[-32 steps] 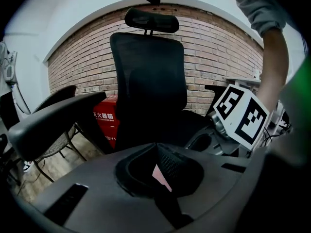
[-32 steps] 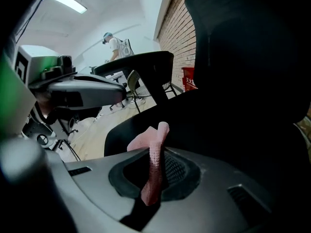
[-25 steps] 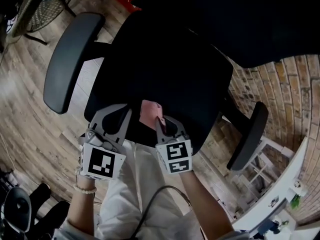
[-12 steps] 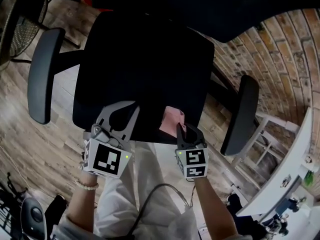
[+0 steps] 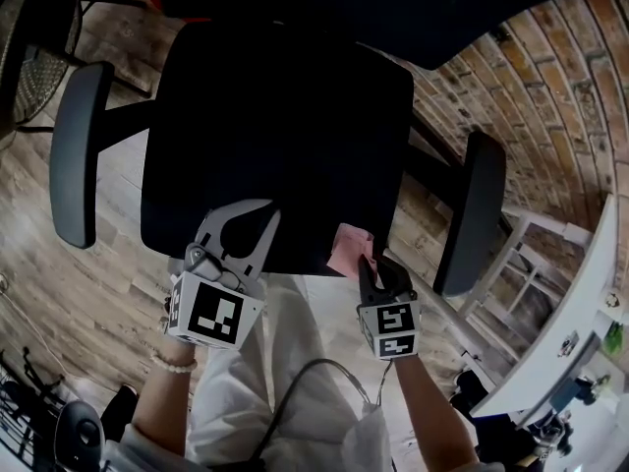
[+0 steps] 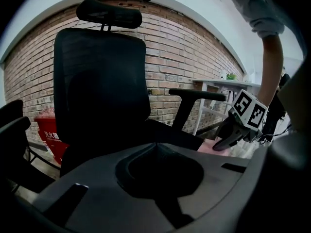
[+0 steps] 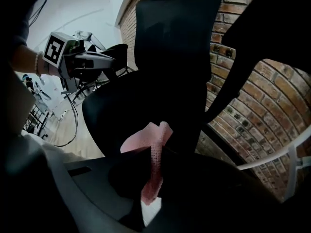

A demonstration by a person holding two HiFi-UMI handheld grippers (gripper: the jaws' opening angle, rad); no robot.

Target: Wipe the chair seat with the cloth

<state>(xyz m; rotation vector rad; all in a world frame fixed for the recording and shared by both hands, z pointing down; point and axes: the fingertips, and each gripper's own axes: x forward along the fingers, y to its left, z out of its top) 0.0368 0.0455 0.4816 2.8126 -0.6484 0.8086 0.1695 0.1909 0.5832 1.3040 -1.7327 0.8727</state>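
Note:
The black chair seat (image 5: pixel 275 136) fills the middle of the head view. A pink cloth (image 5: pixel 351 249) lies on the seat's front right corner, and my right gripper (image 5: pixel 371 262) is shut on it. In the right gripper view the cloth (image 7: pixel 146 140) bunches between the dark jaws and spreads onto the seat (image 7: pixel 126 110). My left gripper (image 5: pixel 244 222) hovers over the seat's front left edge, open and holding nothing. The left gripper view shows the right gripper (image 6: pixel 222 143) pressing the cloth (image 6: pixel 210 146) down.
Black armrests (image 5: pixel 74 155) (image 5: pixel 472 214) flank the seat, and the tall backrest (image 6: pixel 102 81) rises behind it. A brick wall (image 5: pixel 550 96) and a white table (image 5: pixel 580 332) stand to the right. A red bin (image 6: pixel 48 132) and another chair (image 5: pixel 39 47) are at the left.
My right gripper has dragged the pink cloth rightwards along the seat's front edge, from near the middle to the right corner. The left gripper has stayed at the front left.

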